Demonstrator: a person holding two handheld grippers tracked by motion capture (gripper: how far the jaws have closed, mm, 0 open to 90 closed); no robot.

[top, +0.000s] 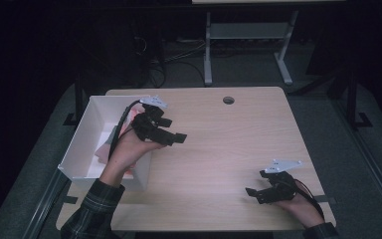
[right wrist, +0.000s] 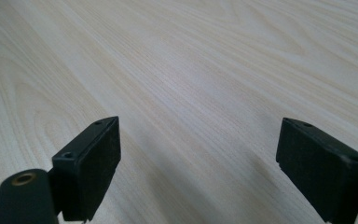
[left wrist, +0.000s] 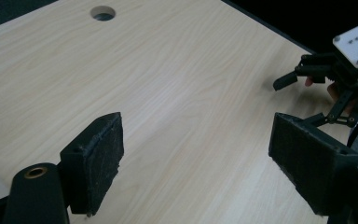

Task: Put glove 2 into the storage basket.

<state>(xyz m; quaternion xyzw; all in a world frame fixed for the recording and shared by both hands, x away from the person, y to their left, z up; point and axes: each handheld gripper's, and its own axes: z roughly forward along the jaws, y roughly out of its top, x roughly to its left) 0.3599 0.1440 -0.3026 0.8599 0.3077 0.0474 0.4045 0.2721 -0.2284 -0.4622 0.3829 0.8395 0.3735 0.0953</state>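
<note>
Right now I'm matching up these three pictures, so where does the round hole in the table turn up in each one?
High view: the round hole sits near the table's far edge, about mid-width.
Left gripper view: top left, at.
Right gripper view: not in it, just wood grain beyond the open jaws.
Shared landmark: the pale wooden table.

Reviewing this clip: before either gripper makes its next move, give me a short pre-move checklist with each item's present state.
1. Left gripper open, nothing between its jaws: ok.
2. Right gripper open, nothing between its jaws: ok.
3. The two grippers well apart over the table: ok.
4. Bare wood under the right gripper, nothing in its path: ok.
5. White box at the table's left edge upright, open side up: ok.
6. What the pinkish contents in the box are: cannot tell, partly hidden by the left hand.
</note>
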